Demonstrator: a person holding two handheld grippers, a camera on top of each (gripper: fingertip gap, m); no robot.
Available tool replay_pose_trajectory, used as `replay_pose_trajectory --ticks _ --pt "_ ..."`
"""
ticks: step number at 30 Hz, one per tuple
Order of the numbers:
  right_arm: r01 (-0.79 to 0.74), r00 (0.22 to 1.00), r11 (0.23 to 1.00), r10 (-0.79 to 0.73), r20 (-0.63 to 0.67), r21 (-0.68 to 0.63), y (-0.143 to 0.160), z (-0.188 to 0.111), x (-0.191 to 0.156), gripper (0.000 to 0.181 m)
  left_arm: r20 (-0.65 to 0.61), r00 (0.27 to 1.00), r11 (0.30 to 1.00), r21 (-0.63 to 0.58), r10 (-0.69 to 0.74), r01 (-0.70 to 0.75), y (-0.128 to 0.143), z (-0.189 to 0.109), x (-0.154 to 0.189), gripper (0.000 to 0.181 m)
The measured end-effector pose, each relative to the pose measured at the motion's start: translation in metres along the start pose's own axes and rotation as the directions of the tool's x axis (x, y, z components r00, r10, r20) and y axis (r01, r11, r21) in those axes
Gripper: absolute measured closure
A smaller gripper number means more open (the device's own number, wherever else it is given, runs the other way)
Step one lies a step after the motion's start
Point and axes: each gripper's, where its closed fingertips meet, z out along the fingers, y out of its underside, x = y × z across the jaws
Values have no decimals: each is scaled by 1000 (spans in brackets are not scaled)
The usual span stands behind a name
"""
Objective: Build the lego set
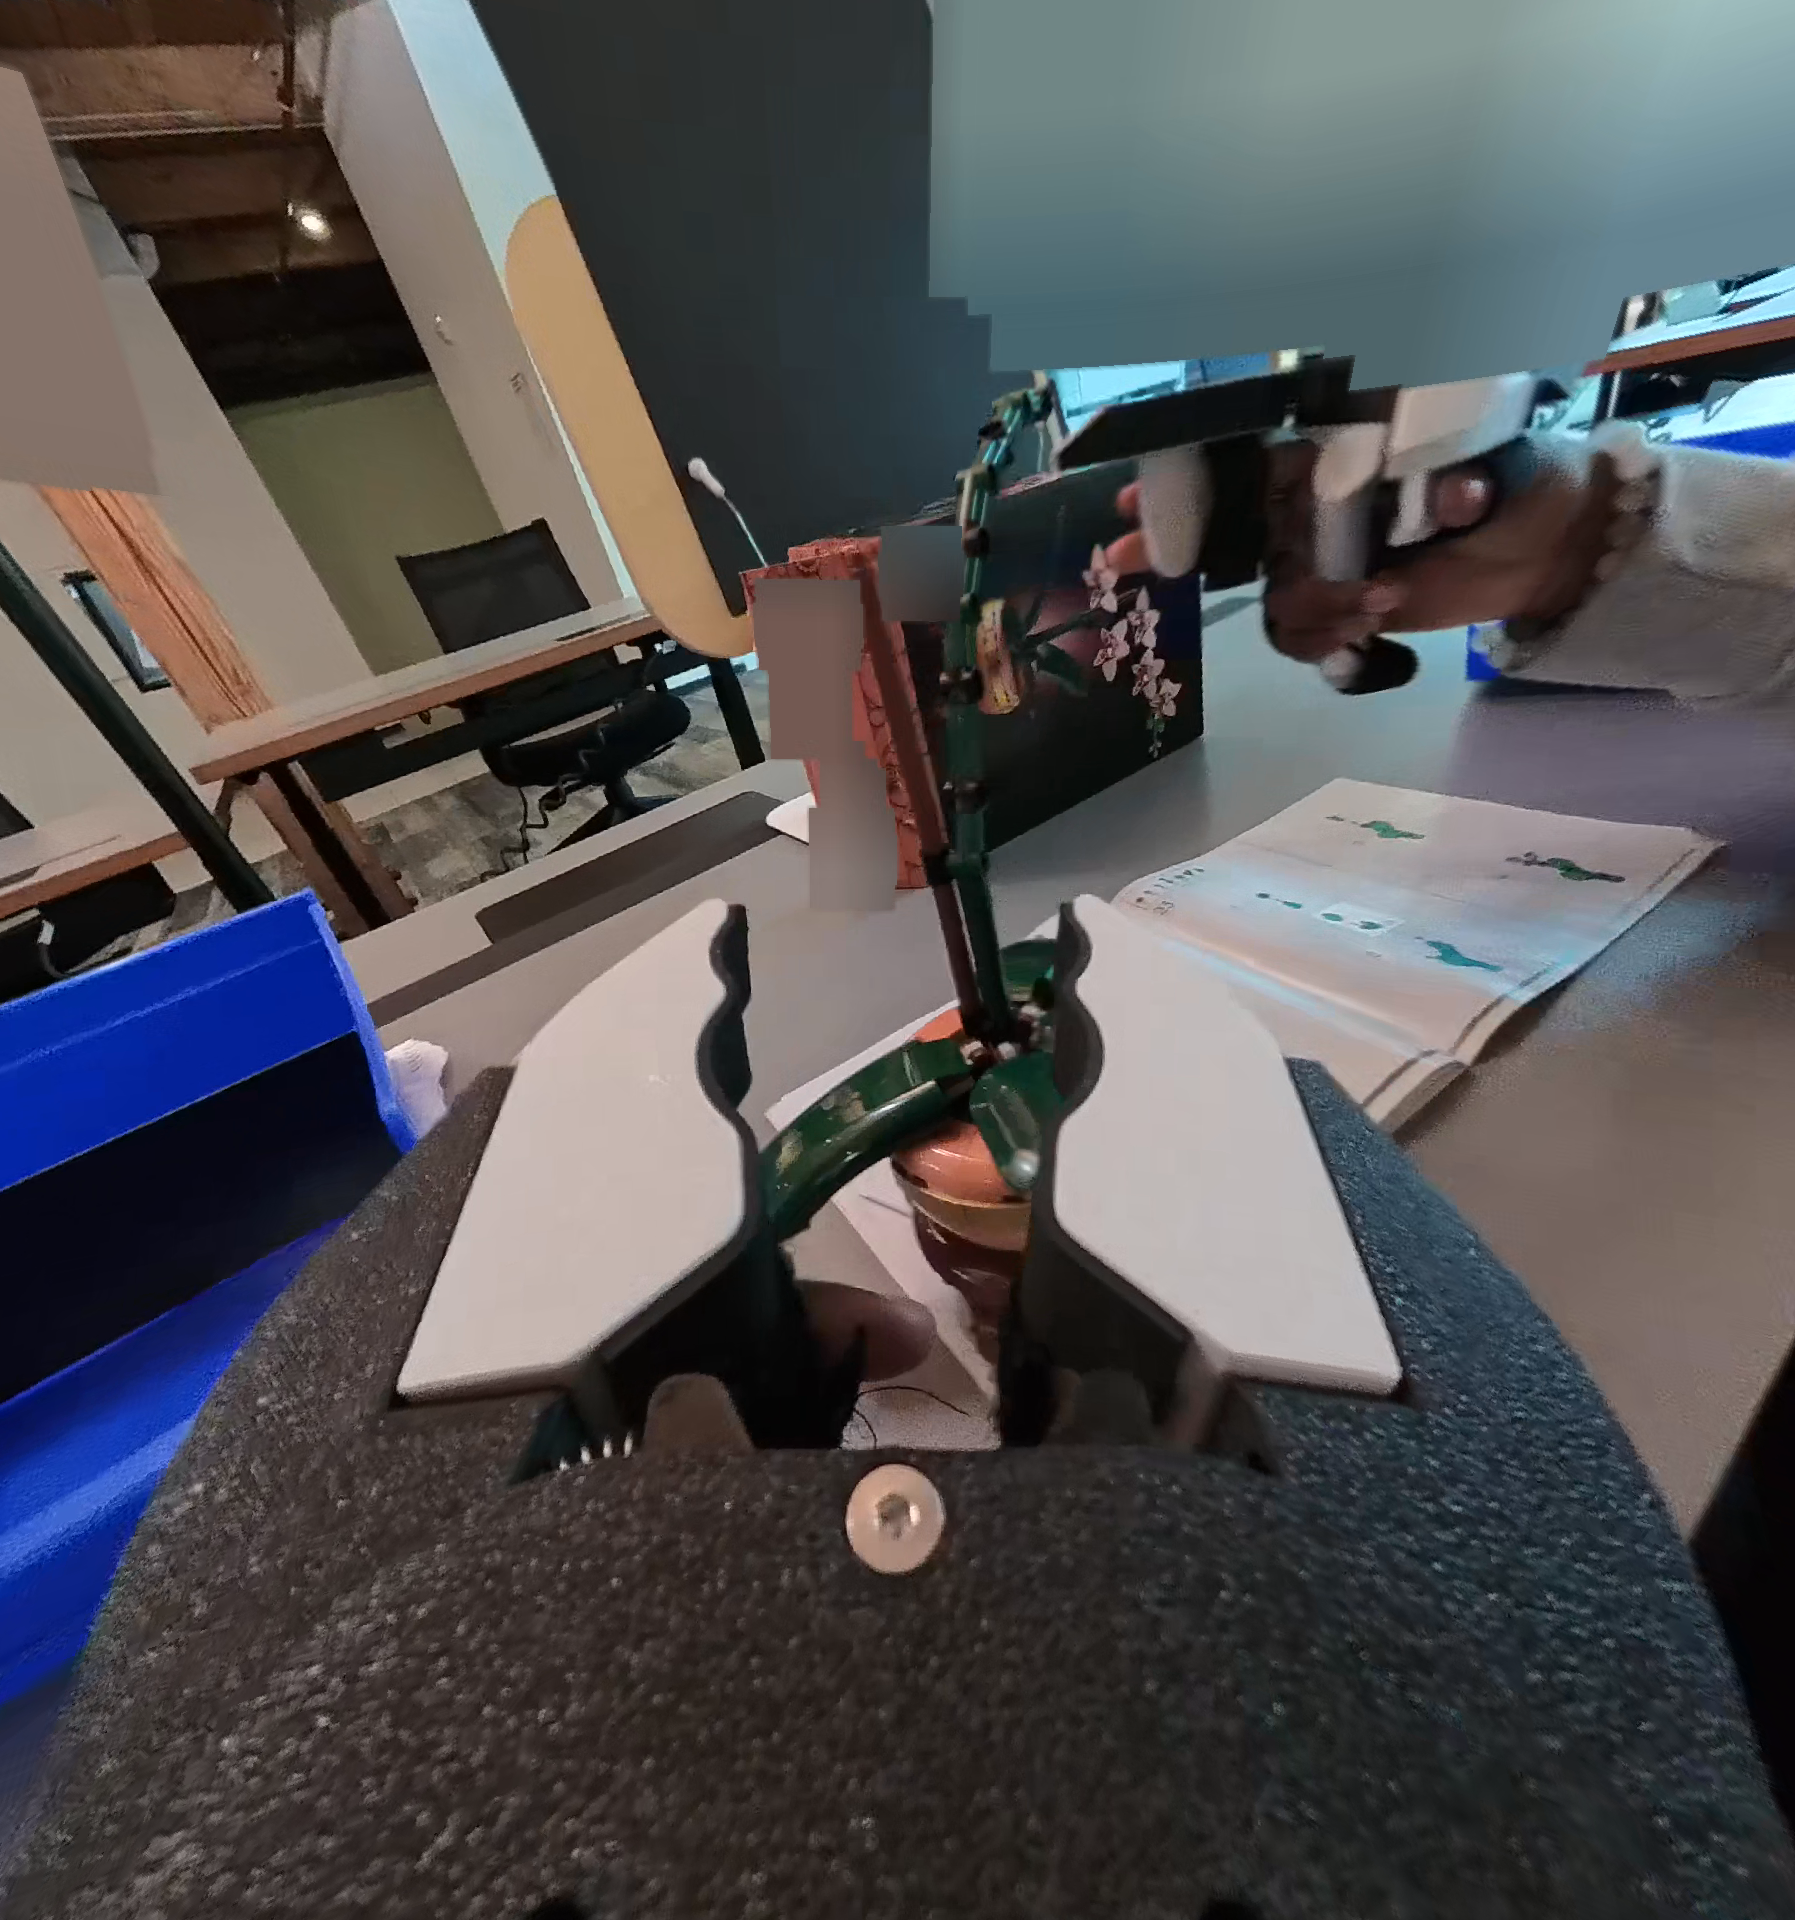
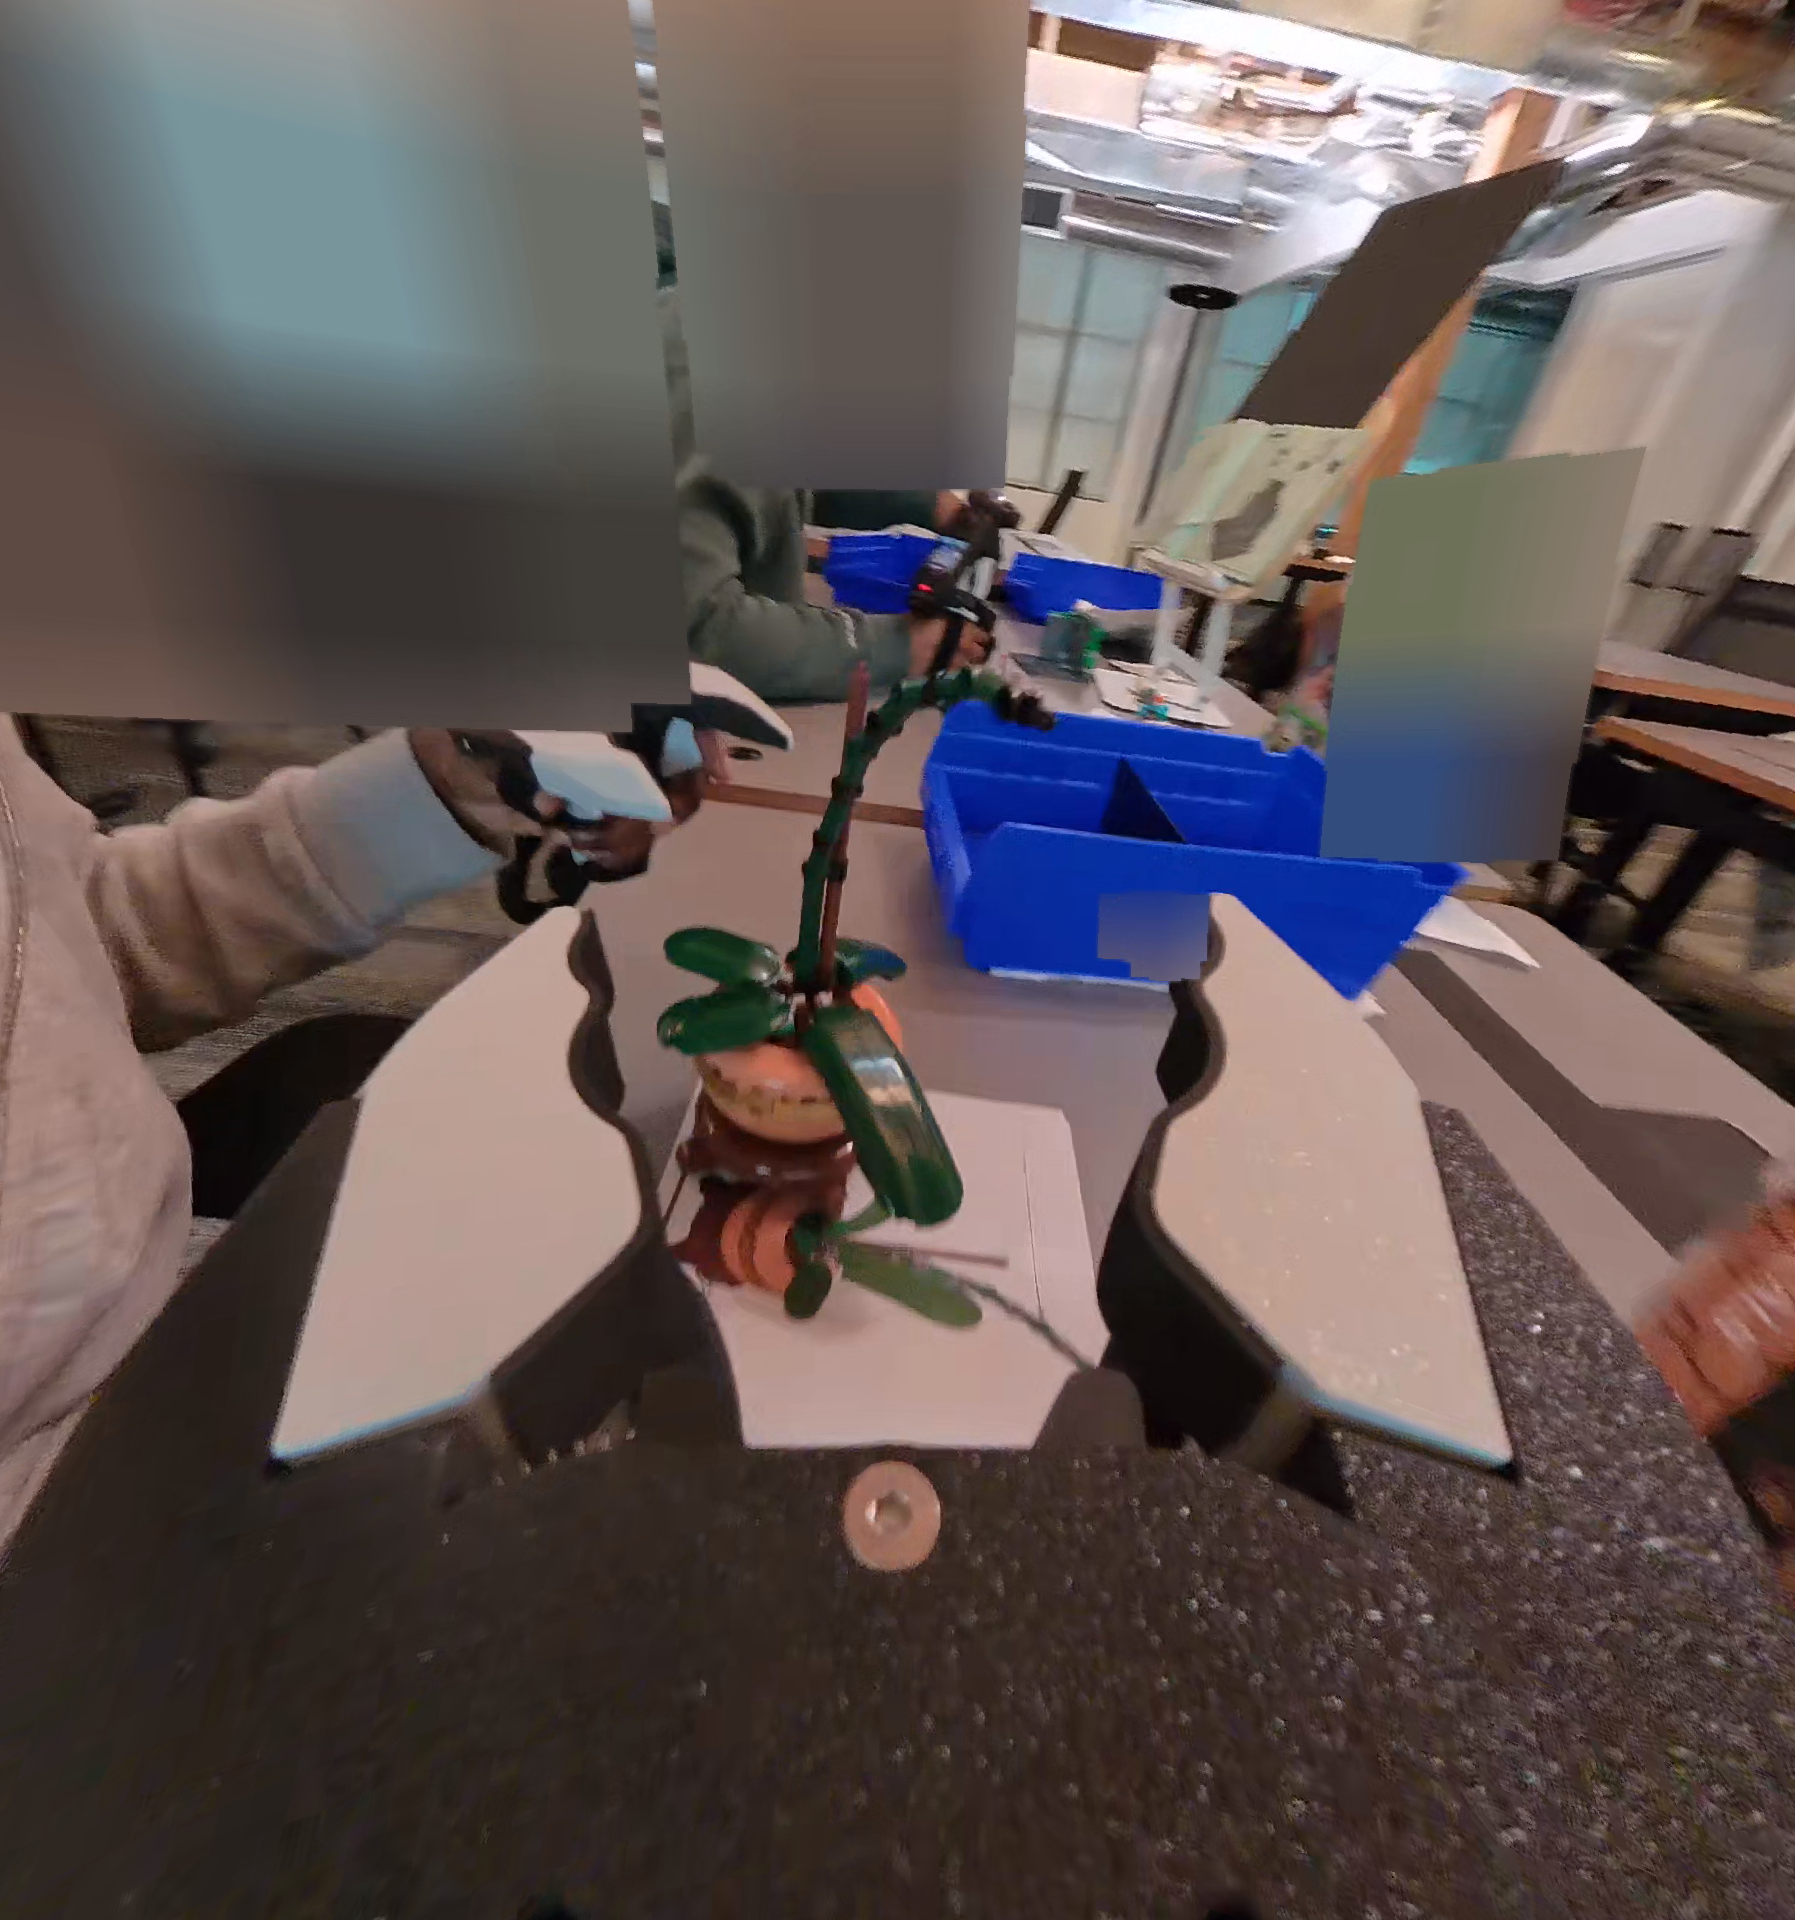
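Here, lego plant (image 2: 799, 1081) between right gripper (image 2: 888, 971)

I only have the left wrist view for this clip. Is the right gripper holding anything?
Observer: No. The right gripper is open and empty, facing the plant.
Operator: The stem's top is hidden for me. How does it end?
Observer: The stem arcs over to a dark tip.
Operator: Anything at the pot's foot?
Observer: Green leaf pieces lie on the white sheet; I cannot tell whether they are attached.
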Motion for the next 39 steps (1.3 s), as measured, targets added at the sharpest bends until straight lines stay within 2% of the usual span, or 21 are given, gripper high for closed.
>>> replay_pose_trajectory --ticks 3,7,9,11,14,15,18,21,23,25,27,28,31,32,35,37,38,39 --pt "27 993 1000 -28 -112 -10 4 -35 -17 81 -6 999 999 -17 -48 47 -3 -4 11 121" --pt "-15 983 1000 11 -183 -22 18 -63 -51 84 -3 1000 987 -162 -13 12 15 -8 21 104" --pt "-44 979 998 36 -201 -40 32 -66 -68 98 -37 999 977 -215 -11 3 19 -7 29 100" --pt "-74 981 994 57 -187 -80 46 -59 -81 114 -57 998 954 -301 1 -18 29 -7 33 100" --pt "-114 991 977 100 -85 -181 65 -37 -100 125 -65 997 913 -404 28 -52 49 -11 32 112" --pt "-114 993 972 105 -59 -204 68 -28 -103 130 -81 996 918 -393 26 -56 53 -11 34 117" --pt "-93 995 971 96 5 -222 71 -5 -108 129 -105 993 942 -322 61 -92 58 -10 36 123" --pt "-132 988 966 148 54 -222 69 -1 -116 128 -144 982 961 -229 122 -153 48 -11 46 130" --pt "-179 982 965 186 17 -189 66 -12 -112 124 -188 979 983 -151 75 -105 29 -9 62 144" --pt "-173 984 982 169 -56 -81 59 -31 -104 105 -234 972 994 -91 31 -53 10 -5 80 160" --pt "-103 986 994 106 -125 35 52 -56 -102 65 -255 967 999 -41 9 -20 -4 4 97 175" --pt "-76 980 995 85 -178 59 51 -69 -99 40 -276 961 1000 -12 -15 12 -10 11 108 176" --pt "46 951 999 -44 -306 -3 53 -102 -87 36 -378 917 990 2 -127 138 -14 31 146 174" --pt "94 932 995 -92 -351 -10 49 -111 -81 36 -409 895 983 -29 -176 180 -9 39 157 166" --pt "165 878 986 -164 -450 -39 46 -133 -65 50 -475 837 962 -145 -272 230 9 60 189 131" --pt "213 852 977 -194 -487 -16 46 -142 -62 70 -461 856 970 -164 -234 177 20 74 201 121" --pt "243 849 970 -212 -484 2 46 -145 -64 92 -457 866 977 -163 -201 141 24 78 205 121" --pt "275 847 961 -233 -478 21 46 -147 -67 126 -451 876 982 -156 -169 109 28 83 208 127"
